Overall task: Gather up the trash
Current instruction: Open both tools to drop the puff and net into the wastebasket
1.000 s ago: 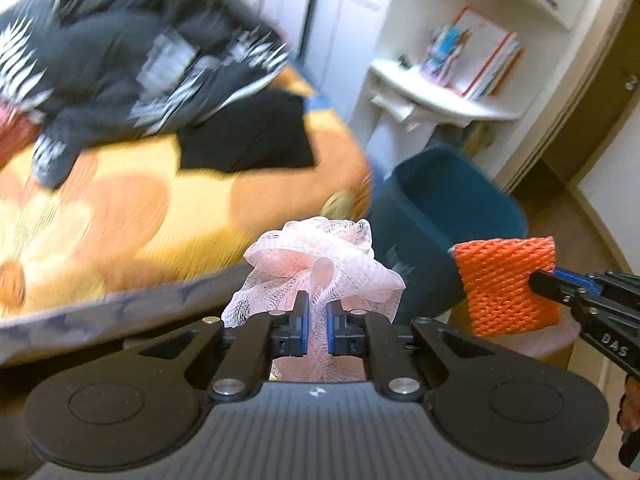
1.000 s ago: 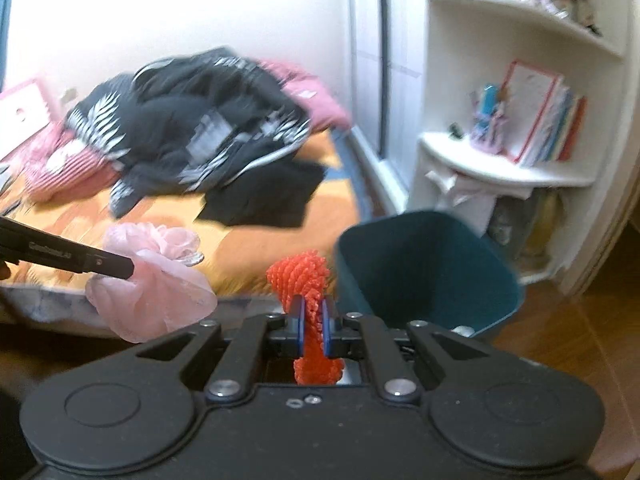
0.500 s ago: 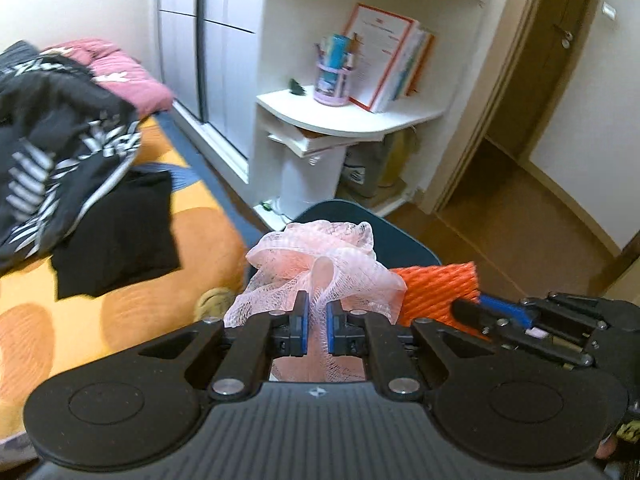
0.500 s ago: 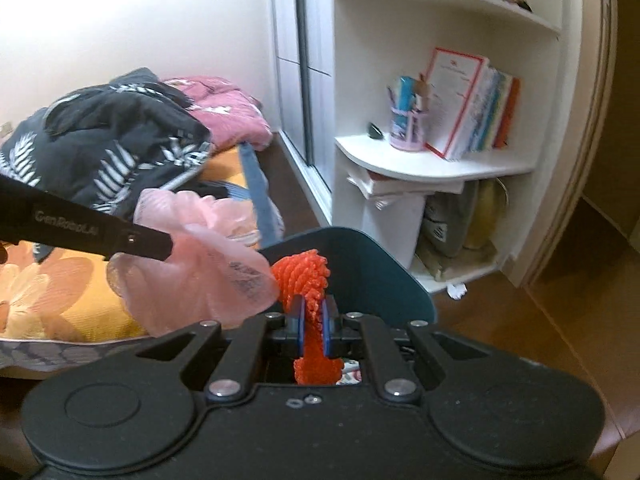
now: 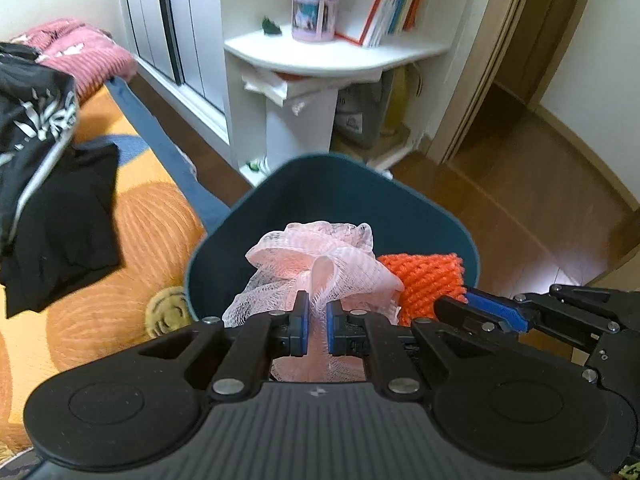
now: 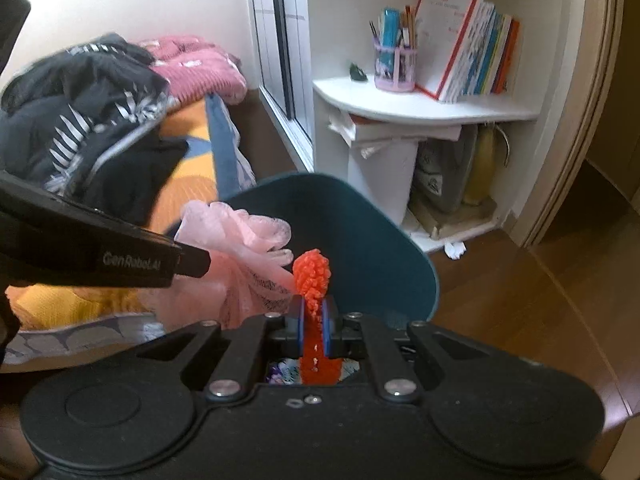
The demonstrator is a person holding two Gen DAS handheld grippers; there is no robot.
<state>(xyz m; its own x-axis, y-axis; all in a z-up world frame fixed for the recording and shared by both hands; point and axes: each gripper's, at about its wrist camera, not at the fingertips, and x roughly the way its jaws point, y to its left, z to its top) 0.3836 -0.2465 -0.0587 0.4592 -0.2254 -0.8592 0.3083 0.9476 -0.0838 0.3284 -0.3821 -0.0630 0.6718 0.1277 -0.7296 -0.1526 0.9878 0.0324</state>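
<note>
Bin: the teal bin [image 5: 420, 216] stands on the floor at 12 o'clock beyond my tongs, beside the bed [image 5: 132, 240].
Risk: I judge the light mesh could snag on a pad or drift outside the rim.
Left tongs [image 5: 314, 322]: clenched on the pink mesh puff [image 5: 320, 256], over the bin.
Right tongs [image 6: 313, 326]: clamped on the orange foam net [image 6: 312, 276], touching the puff.

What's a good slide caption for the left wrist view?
Left tongs shut on pink mesh pouf over the teal bin; right tongs alongside hold orange foam net.
</note>
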